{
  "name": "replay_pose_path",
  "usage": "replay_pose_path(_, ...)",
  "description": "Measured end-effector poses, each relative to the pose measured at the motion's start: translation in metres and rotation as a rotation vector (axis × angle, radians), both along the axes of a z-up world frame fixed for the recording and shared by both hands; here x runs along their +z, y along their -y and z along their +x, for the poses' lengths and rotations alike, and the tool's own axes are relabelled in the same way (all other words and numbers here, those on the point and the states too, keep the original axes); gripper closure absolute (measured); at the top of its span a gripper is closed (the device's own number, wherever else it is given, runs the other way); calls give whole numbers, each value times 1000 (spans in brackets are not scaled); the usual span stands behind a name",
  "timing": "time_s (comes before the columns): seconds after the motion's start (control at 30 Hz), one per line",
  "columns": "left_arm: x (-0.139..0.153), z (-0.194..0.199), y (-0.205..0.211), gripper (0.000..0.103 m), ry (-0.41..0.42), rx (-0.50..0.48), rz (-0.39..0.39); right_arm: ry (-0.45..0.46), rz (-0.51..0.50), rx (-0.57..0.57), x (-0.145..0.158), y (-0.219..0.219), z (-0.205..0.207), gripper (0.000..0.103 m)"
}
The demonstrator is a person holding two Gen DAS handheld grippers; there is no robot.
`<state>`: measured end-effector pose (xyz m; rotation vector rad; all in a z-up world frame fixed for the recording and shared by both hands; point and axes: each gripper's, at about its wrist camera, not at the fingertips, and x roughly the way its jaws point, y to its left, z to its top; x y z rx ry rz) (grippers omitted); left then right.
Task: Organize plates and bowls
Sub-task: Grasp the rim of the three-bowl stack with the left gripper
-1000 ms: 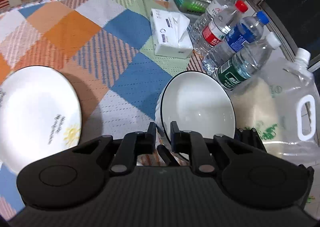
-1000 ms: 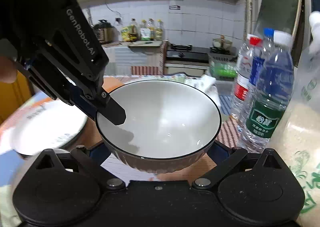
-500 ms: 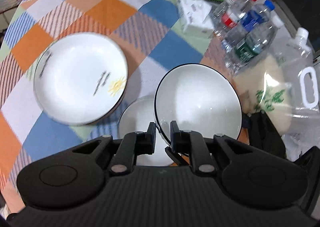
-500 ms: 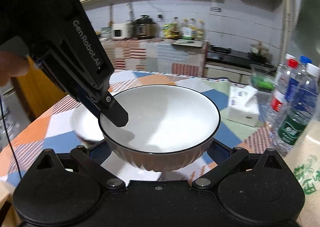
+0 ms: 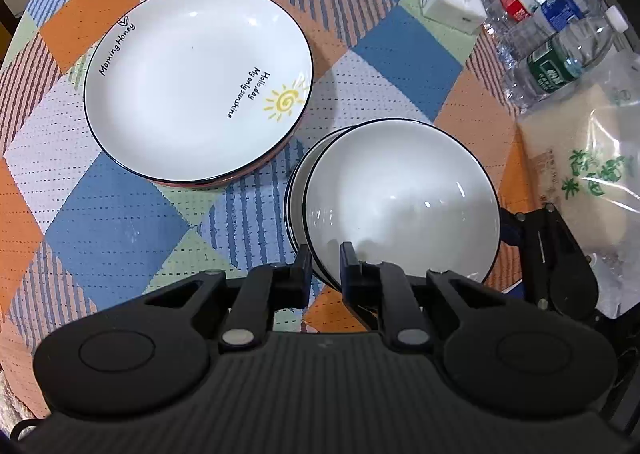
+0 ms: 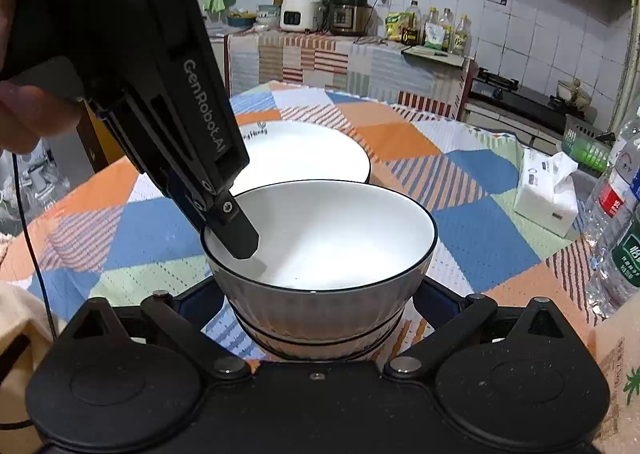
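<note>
Left wrist: left gripper [image 5: 325,268] steeply down, pinching bowl [image 5: 400,197] rim.

White bowl [image 6: 344,238] in two grippers' grip (stacked on another)

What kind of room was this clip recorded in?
A home kitchen, most likely. Behind the table's checked cloth stand a rice cooker and a pressure cooker on a counter, oil bottles against a tiled wall, and a gas stove.

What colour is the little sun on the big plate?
Yellow sun, on the white plate; clearest from the left wrist.
</note>
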<state>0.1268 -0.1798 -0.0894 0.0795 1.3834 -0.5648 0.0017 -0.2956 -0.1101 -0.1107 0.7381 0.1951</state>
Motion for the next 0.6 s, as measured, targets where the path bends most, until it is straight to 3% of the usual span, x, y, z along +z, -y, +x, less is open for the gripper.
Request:
replay_pose_path(0.4,-7,-10,13,89,127,-53,99,0,-50,26,-7,-2,5,0)
replay_pose_path(0.5,-7,-10,9,82,149,-45,83,1,-51,22,-7,-2,3,0)
replay_pose_path(0.6,0,-10,-1,67,160,-11,9,11,-58,27,-4,-2,-4,0)
